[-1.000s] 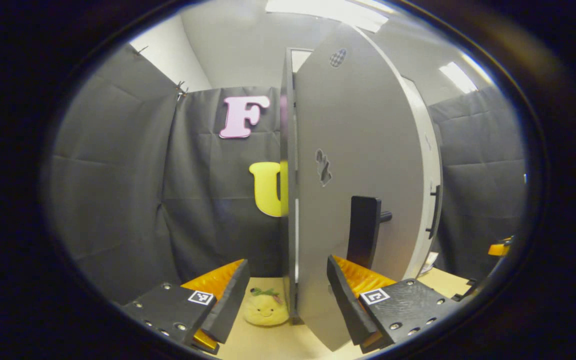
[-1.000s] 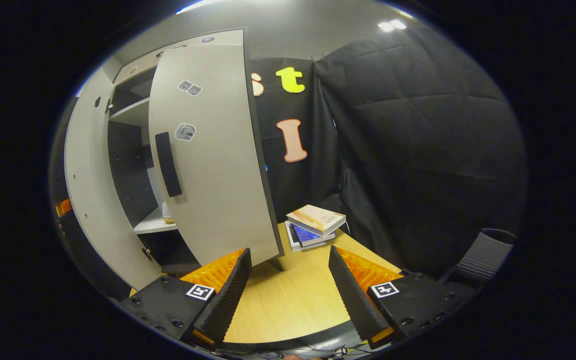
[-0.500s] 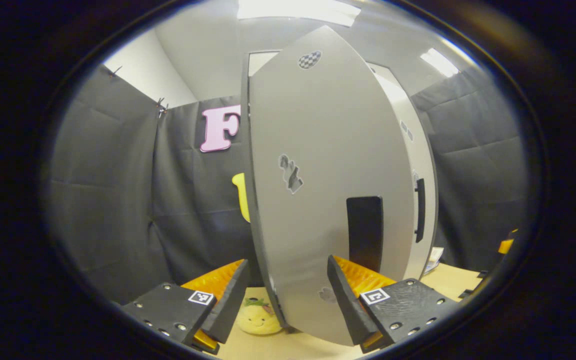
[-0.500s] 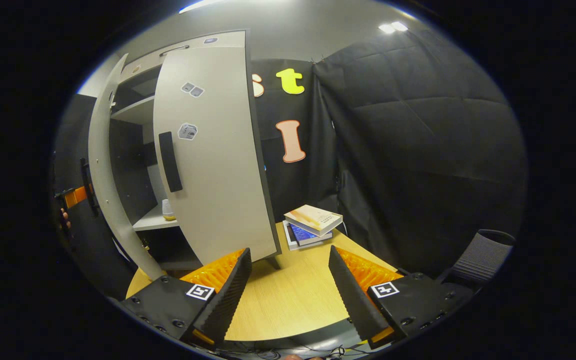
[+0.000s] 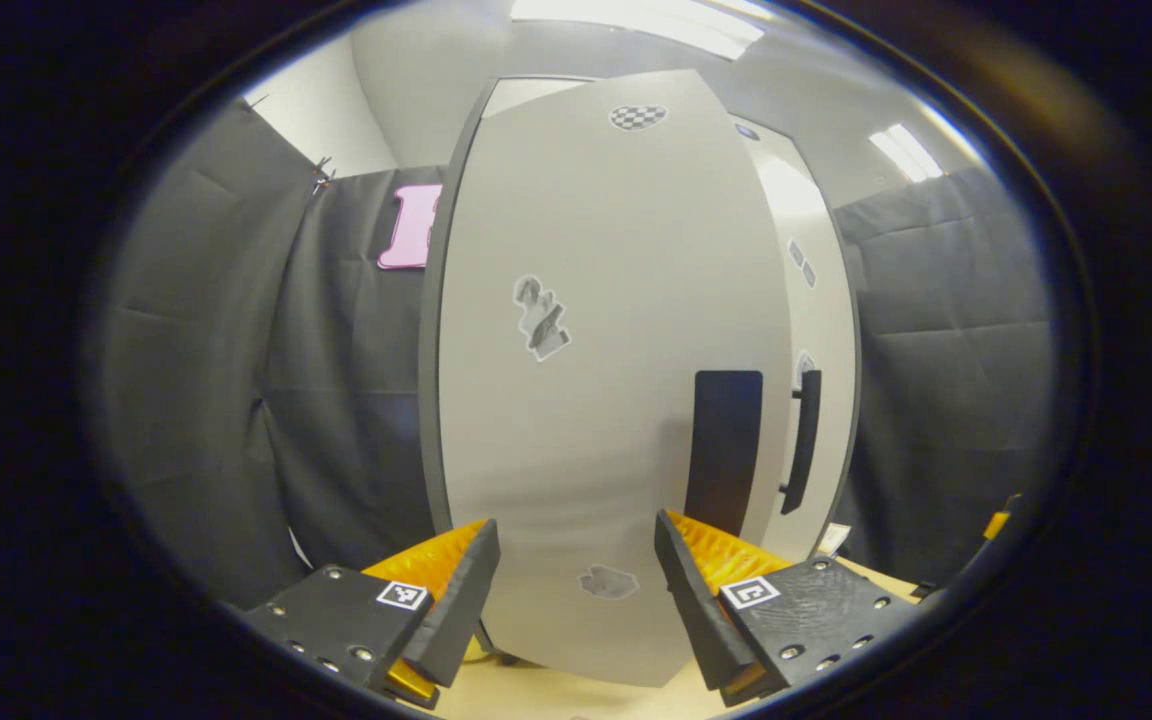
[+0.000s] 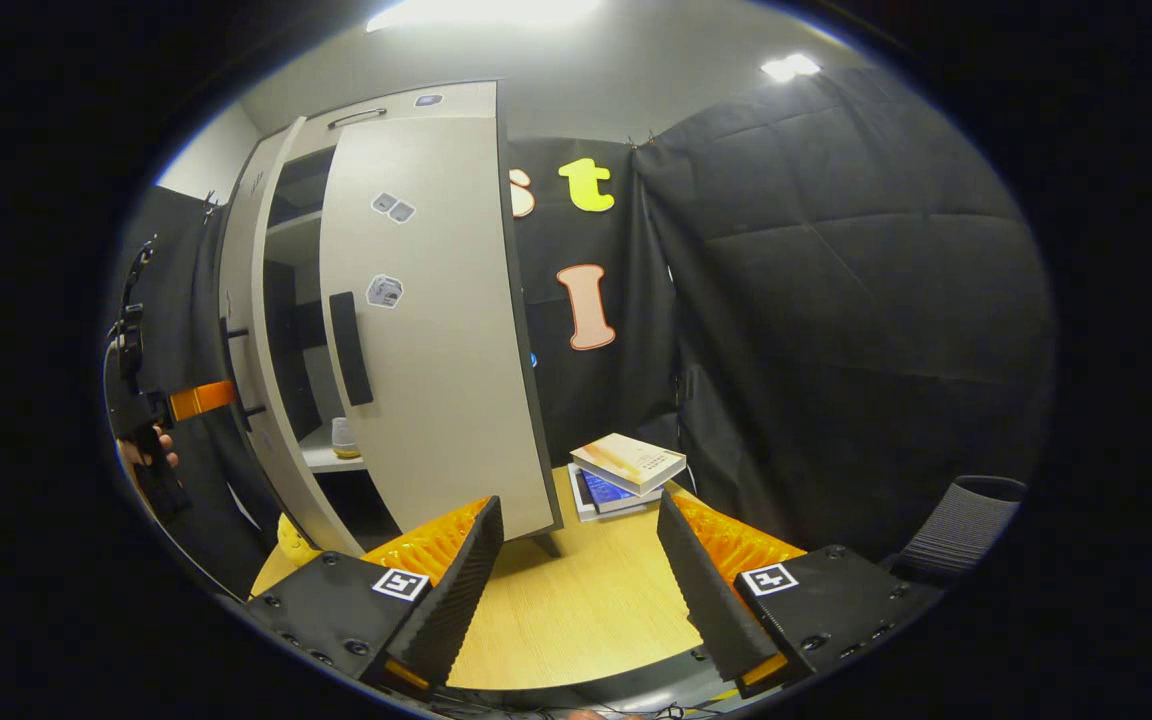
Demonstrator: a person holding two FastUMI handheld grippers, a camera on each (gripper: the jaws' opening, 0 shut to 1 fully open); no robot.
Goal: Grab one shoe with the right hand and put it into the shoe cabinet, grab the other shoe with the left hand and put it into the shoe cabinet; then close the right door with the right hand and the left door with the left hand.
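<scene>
In the left gripper view the cabinet's grey left door (image 5: 586,400) stands close in front of me, its black handle (image 5: 726,450) just above my right-hand finger. My left gripper (image 5: 576,600) is open, its fingertips near the door's lower face. Beyond it the right door (image 5: 821,300) shows edge-on. In the right gripper view my right gripper (image 6: 576,590) hangs open over the wooden table (image 6: 576,610), in front of the right door (image 6: 426,330), which stands ajar. The left door (image 6: 281,470) is at the left, with the left gripper (image 6: 151,405) behind it, held by a hand. The doors hide most of the cabinet's inside.
A stack of books (image 6: 626,465) lies on the table right of the cabinet. A yellow plush toy (image 6: 291,540) sits by the left door's foot. A small bottle (image 6: 341,435) stands on a cabinet shelf. A dark chair back (image 6: 966,515) is at the right edge.
The left door has swung far round toward the cabinet, from edge-on to face-on in the left gripper view, covering the plush toy. The right gripper has barely moved.
</scene>
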